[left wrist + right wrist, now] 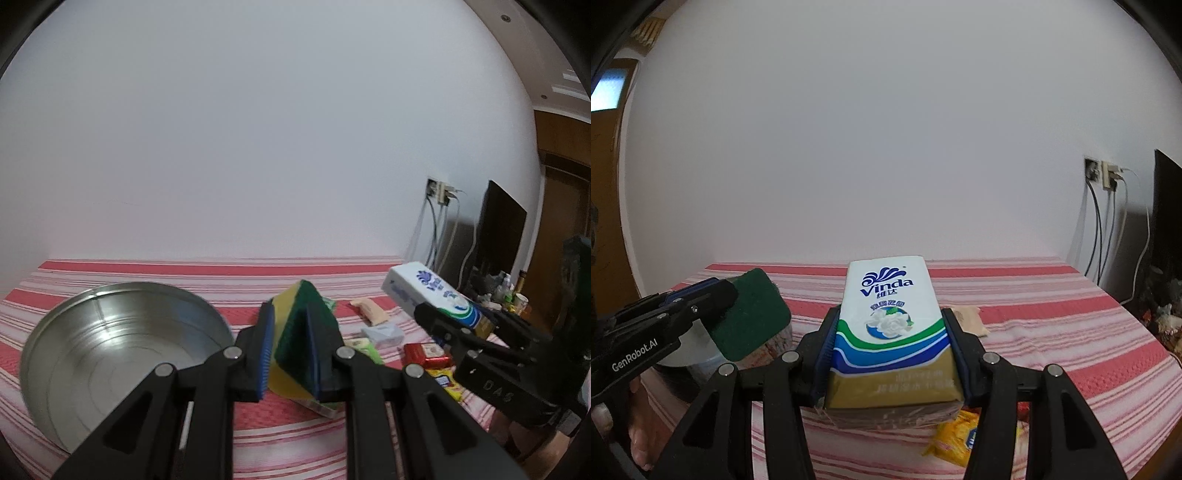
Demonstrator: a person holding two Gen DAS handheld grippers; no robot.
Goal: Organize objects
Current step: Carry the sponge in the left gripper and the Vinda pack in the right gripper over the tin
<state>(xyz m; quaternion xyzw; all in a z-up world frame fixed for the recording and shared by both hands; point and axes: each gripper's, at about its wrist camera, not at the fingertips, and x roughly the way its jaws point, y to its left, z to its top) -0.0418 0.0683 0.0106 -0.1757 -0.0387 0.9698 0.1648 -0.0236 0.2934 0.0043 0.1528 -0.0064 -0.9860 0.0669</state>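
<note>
Striped bench (pixel 1034 314) below: right tool (pixel 890 354) clamps a "Vinda" tissue pack (pixel 890 314); left tool (pixel 288 354), marked "GenRobot.AI", pinches a sponge (pixel 295 332).

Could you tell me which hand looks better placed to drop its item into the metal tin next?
Left, probably: its gripper holds the sponge right beside the tin, while the right gripper holds the tissue pack farther away.

A plain white wall (pixel 886 147) rises behind the red-striped bedspread (pixel 1052 314), with a wall socket (pixel 1102 173) trailing cables beside a dark screen (pixel 498 229).
</note>
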